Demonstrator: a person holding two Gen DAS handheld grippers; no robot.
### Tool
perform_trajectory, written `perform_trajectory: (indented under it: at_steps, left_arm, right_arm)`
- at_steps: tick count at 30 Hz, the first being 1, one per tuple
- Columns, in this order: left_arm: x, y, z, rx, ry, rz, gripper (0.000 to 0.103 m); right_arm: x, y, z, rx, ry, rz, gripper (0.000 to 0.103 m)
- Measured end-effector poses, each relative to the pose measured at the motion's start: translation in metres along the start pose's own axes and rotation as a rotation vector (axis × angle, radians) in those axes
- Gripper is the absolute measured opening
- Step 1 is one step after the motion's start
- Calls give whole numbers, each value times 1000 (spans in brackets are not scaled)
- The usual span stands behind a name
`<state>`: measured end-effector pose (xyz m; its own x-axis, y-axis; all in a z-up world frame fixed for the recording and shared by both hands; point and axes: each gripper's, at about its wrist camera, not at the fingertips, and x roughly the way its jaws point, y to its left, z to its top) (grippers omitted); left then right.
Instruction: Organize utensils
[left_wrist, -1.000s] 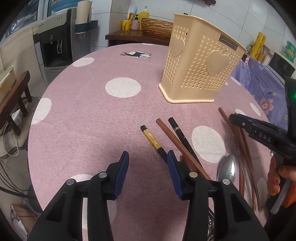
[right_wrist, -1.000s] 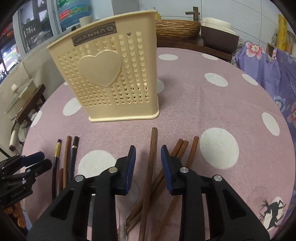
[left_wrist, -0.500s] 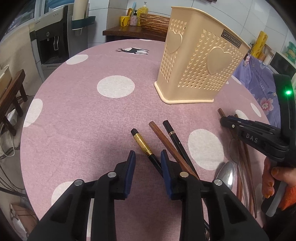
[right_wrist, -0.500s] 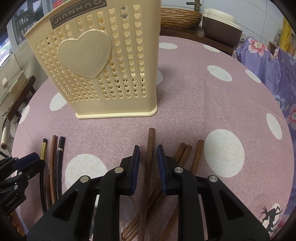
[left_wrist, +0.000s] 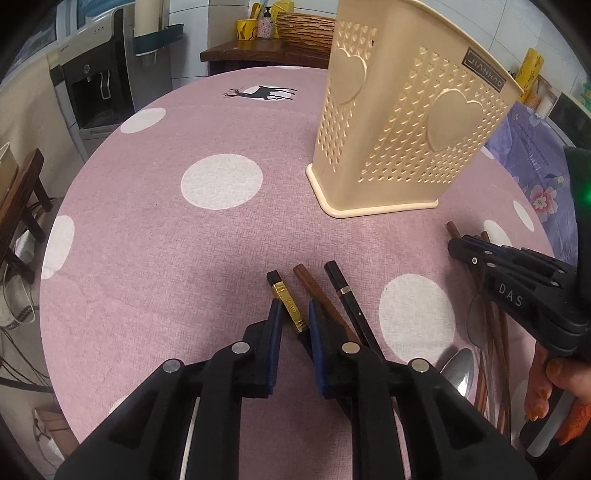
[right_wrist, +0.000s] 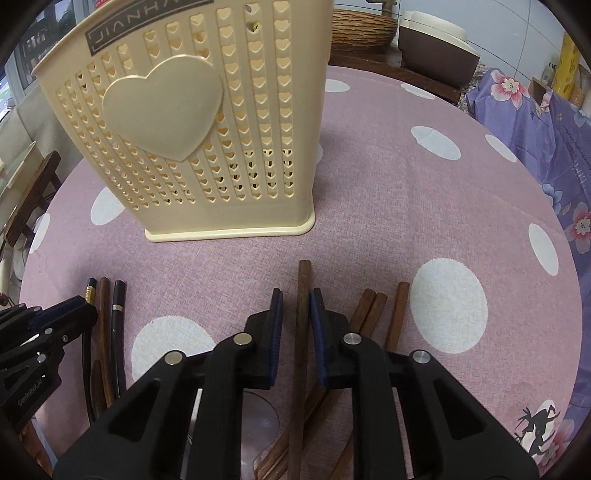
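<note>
A cream heart-pattern utensil holder (left_wrist: 406, 129) (right_wrist: 192, 129) stands upright on the pink dotted tablecloth (left_wrist: 166, 258). My left gripper (left_wrist: 294, 314) points down at a black chopstick with a gold band (left_wrist: 290, 306), which lies slanted between its closing jaws; a sliver of cloth still shows beside it. A brown chopstick (left_wrist: 317, 291) and a black one (left_wrist: 345, 295) lie just to the right. My right gripper (right_wrist: 295, 306) straddles one long brown chopstick (right_wrist: 303, 284), jaws closing, with a thin gap left of the stick. More brown chopsticks (right_wrist: 369, 314) fan out beside it. A metal spoon (left_wrist: 460, 369) lies between the two groups.
Each gripper shows in the other's view: the right gripper (left_wrist: 458, 247) and the left gripper (right_wrist: 85, 314). A hand (left_wrist: 543, 387) holds the right one. A water dispenser (left_wrist: 96, 81), a dark sideboard (left_wrist: 258, 51) and floral fabric (right_wrist: 535, 129) surround the round table.
Both pairs of jaws have narrowed steadily. The left gripper slid forward until the gold-banded chopstick came between its jaws. The right gripper stayed over its brown chopstick, tilting a little.
</note>
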<state>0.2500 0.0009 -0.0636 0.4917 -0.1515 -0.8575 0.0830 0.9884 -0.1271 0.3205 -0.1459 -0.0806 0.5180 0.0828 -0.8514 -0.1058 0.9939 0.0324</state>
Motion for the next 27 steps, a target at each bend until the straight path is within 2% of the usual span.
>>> perform_trajectory:
  at_steps: [1,5,9,15,22,27]
  left_arm:
    - [1,0,2,0,0,-3,14]
    - [3,-1,4,-12,0,-9,12]
    - [4,-2,4,-25,-8,-14,11]
    - [-3,1,3,-60,-36,-60,10]
    - [-63,4,11,-62,-204,-115,9]
    - [-116,4,16,-23,-331,-129,8]
  right_arm:
    - [0,1,0,1,-2,1,9]
    - [0,2,-1,0,-10,5,8]
    - [-1,-7,-1,32,-23,51,8]
    - [-28,-16,-3,51,-107,99,8]
    - [-89,-37,-3,85,-247,177,8]
    - [-138,-50,-7,67,-342,194,8]
